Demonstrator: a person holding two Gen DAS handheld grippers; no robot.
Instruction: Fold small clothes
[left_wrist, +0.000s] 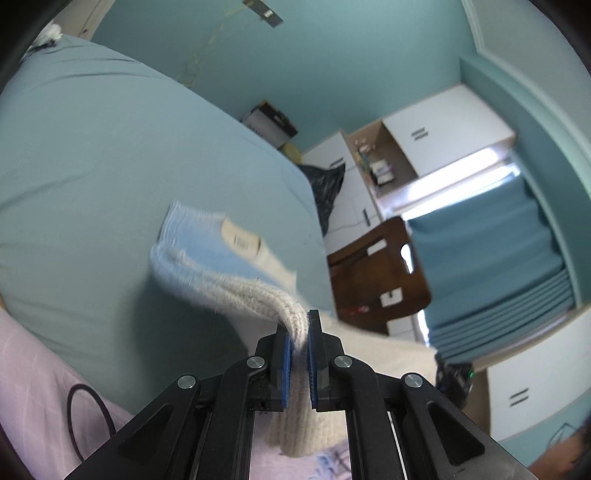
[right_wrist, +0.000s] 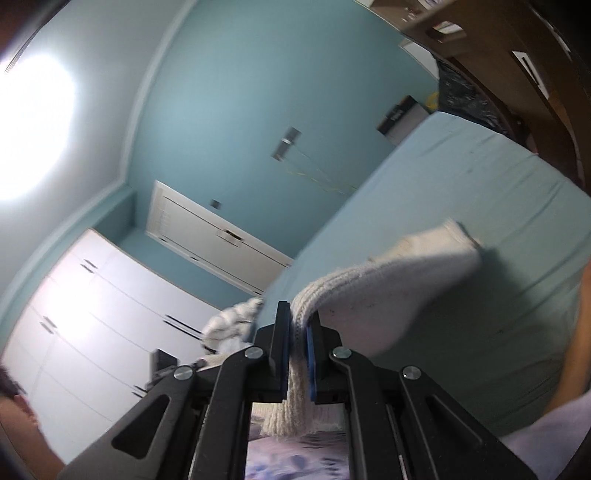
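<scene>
A small knitted garment, cream with a light blue panel (left_wrist: 221, 254), hangs in the air above the teal bed sheet (left_wrist: 92, 166). My left gripper (left_wrist: 300, 325) is shut on one ribbed cream edge of it. My right gripper (right_wrist: 300, 325) is shut on another ribbed edge of the same garment (right_wrist: 399, 280), which stretches away to the right over the sheet (right_wrist: 480, 206). The knit also hangs down between the fingers of both grippers. The garment is blurred.
A wooden chair (left_wrist: 380, 269) and white cabinets (left_wrist: 443, 129) stand beyond the bed's edge. A crumpled white cloth (right_wrist: 236, 317) lies at the bed's far end near white wardrobes (right_wrist: 92, 314). Pink patterned fabric (left_wrist: 33, 369) lies close below the grippers.
</scene>
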